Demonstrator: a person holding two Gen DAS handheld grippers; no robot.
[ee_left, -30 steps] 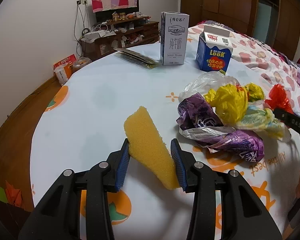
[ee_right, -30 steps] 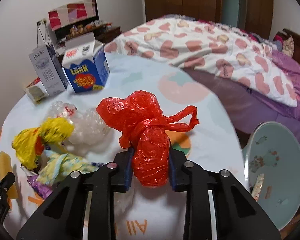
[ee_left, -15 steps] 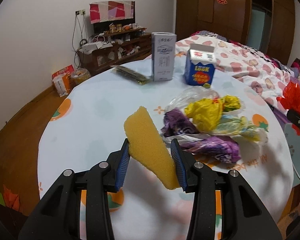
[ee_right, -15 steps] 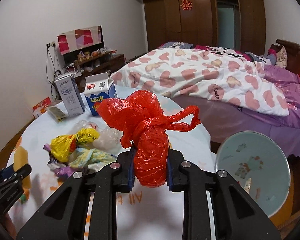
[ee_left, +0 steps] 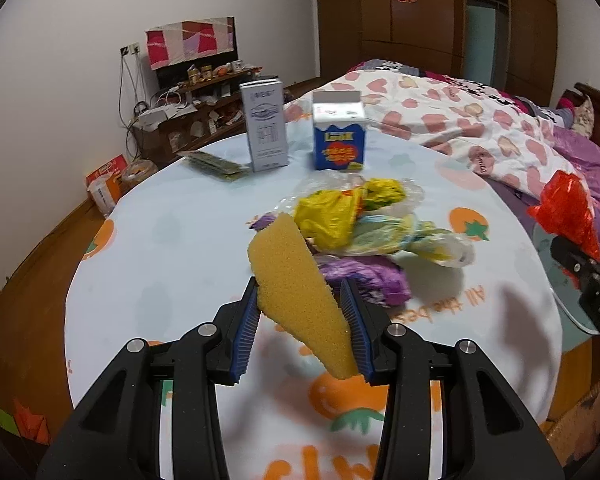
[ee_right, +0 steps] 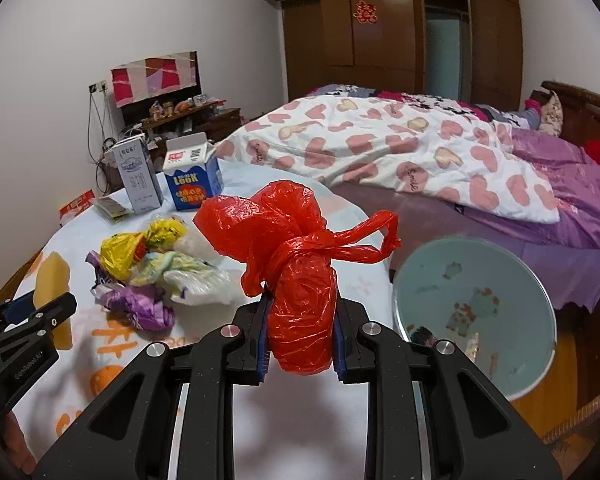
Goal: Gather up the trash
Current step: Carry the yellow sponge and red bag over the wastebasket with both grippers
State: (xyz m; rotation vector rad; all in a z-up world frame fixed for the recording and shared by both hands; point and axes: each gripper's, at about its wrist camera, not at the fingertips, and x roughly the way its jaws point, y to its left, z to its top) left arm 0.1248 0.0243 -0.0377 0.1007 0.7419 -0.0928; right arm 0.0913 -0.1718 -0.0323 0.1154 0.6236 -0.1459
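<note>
My left gripper (ee_left: 300,328) is shut on a yellow sponge wedge (ee_left: 296,288) and holds it above the round table (ee_left: 160,248). My right gripper (ee_right: 300,336) is shut on a knotted red plastic bag (ee_right: 296,272), held above the table's right edge. The red bag also shows at the right of the left wrist view (ee_left: 568,208). A heap of crumpled yellow, purple and clear bags (ee_left: 364,228) lies mid-table; it also shows in the right wrist view (ee_right: 156,276). A pale blue bin (ee_right: 476,312) stands on the floor right of the table.
A grey milk carton (ee_left: 265,126) and a blue LOOK carton (ee_left: 339,136) stand at the table's far side, with a flat dark packet (ee_left: 214,164) beside them. A bed with a heart quilt (ee_right: 400,152) lies behind. A cluttered shelf (ee_left: 192,116) stands by the wall.
Both grippers have risen and pulled back from the table with their loads. The trash heap looks smaller and farther, and the blue bin has come more fully into the right wrist view.
</note>
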